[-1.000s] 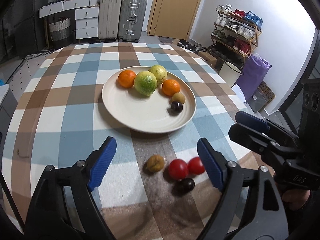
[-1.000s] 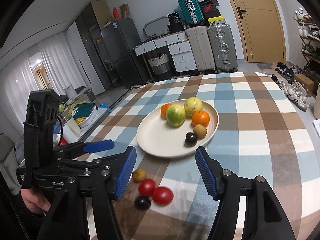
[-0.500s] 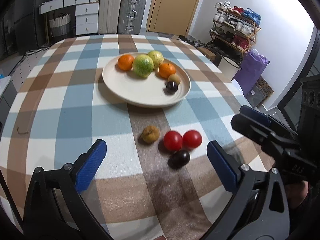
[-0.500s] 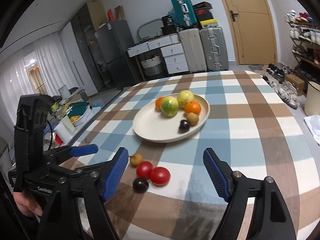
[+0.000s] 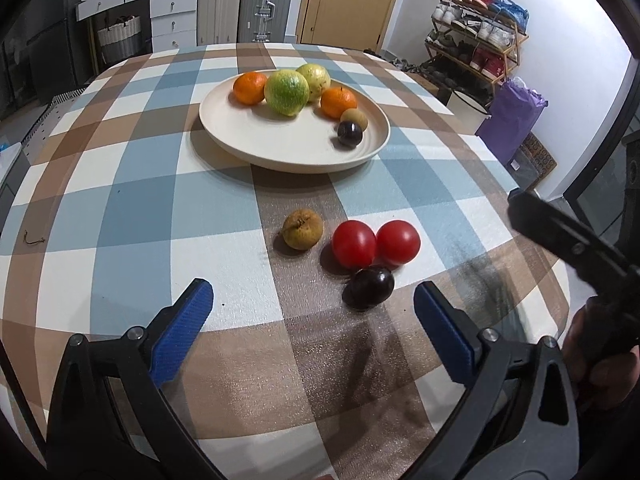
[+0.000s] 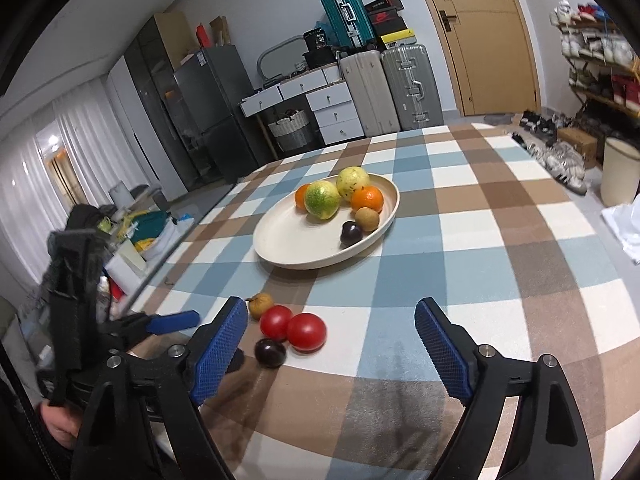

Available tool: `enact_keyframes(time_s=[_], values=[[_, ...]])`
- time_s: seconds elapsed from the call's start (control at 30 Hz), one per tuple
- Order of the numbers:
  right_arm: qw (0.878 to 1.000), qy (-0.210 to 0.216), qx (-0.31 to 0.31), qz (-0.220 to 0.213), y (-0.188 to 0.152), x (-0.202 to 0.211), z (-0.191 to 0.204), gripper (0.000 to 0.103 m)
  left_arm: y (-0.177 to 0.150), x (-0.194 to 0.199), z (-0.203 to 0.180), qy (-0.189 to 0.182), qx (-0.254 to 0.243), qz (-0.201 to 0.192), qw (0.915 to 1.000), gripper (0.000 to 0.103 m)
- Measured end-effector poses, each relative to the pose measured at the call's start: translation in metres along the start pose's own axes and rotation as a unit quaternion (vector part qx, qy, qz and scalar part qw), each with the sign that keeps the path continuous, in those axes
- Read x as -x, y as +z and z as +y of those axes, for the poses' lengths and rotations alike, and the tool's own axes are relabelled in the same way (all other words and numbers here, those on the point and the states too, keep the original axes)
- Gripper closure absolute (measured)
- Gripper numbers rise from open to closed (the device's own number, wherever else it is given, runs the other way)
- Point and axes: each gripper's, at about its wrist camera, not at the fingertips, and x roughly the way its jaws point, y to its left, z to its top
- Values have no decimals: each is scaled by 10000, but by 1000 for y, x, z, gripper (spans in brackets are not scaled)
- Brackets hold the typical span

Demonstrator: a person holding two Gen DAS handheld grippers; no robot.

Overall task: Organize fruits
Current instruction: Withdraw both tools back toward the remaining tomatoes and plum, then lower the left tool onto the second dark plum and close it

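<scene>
So there's a round tabletop [image 5: 132, 168] with a blue, brown and white checked cloth, and a big cream plate [image 5: 256, 144] sitting toward the far side of it. On the plate are two oranges [image 5: 249, 87], a green-yellow citrus [image 5: 287, 92] between them at the front, a paler yellow fruit [image 5: 314, 80] behind, plus a small brown fruit [image 5: 354, 118] and a dark plum [image 5: 349, 133] touching each other near the plate's right rim. Four more fruits are loose on the cloth, closer to the person: a brownish little pear-looking thing [image 5: 302, 229] by itself on the left, two red tomatoes [image 5: 354, 243] pressed side by side, and another dark plum [image 5: 372, 285] right up against the front of the tomatoes. The left gripper [image 5: 314, 338] hangs just in front of that loose bunch, tilted down at the cloth, jaws spread wide with nothing between them. The right gripper [image 6: 330, 354] comes in from the right side, its jaws opening and also empty; from its own camera the loose plum and tomatoes sit just off its left blue pad [image 6: 218, 354]. Neither one is touching any fruit. You can see a bit of the person's hand [image 5: 600, 364] wrapped around the right gripper's handle. Background is suitcases [image 6: 406, 88], a drawer unit, a door and a shoe rack [image 5: 476, 36].
</scene>
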Motion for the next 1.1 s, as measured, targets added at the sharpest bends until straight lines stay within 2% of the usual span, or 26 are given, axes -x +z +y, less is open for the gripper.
enact_keyframes(time_s=[0.17, 0.4, 0.53, 0.73, 0.8, 0.87, 0.93, 1.0, 1.1], values=[[10000, 60, -7, -17, 0, 0, 1, 11, 0, -9, -2, 63, -24, 100, 9999, 3], [9999, 92, -55, 10, -1, 1, -1, 11, 0, -19, -6, 142, -94, 144, 9998, 3], [9999, 81, -130, 39, -3, 0, -5, 11, 1, -21, -10, 66, -150, 131, 9998, 5], [9997, 83, -241, 43, -5, 3, -10, 11, 2, -24, -17, -70, -299, 118, 9995, 34], [9997, 81, -248, 38, -5, 4, -12, 11, 1, -23, -18, -255, -301, 127, 9991, 48], [9996, 81, -254, 40, -6, 4, -12, 11, 1, -22, -20, -434, -332, 151, 9984, 68], [9996, 87, -252, 39, -6, 4, -12, 11, -1, -20, -27, -501, -500, 122, 9974, 80], [9996, 82, -248, 50, -6, 4, -12, 11, -3, -18, -35, -416, -666, 94, 9969, 80], [9997, 109, -233, 48, -6, 4, -12, 11, -4, -17, -30, -560, -533, 122, 9969, 80]])
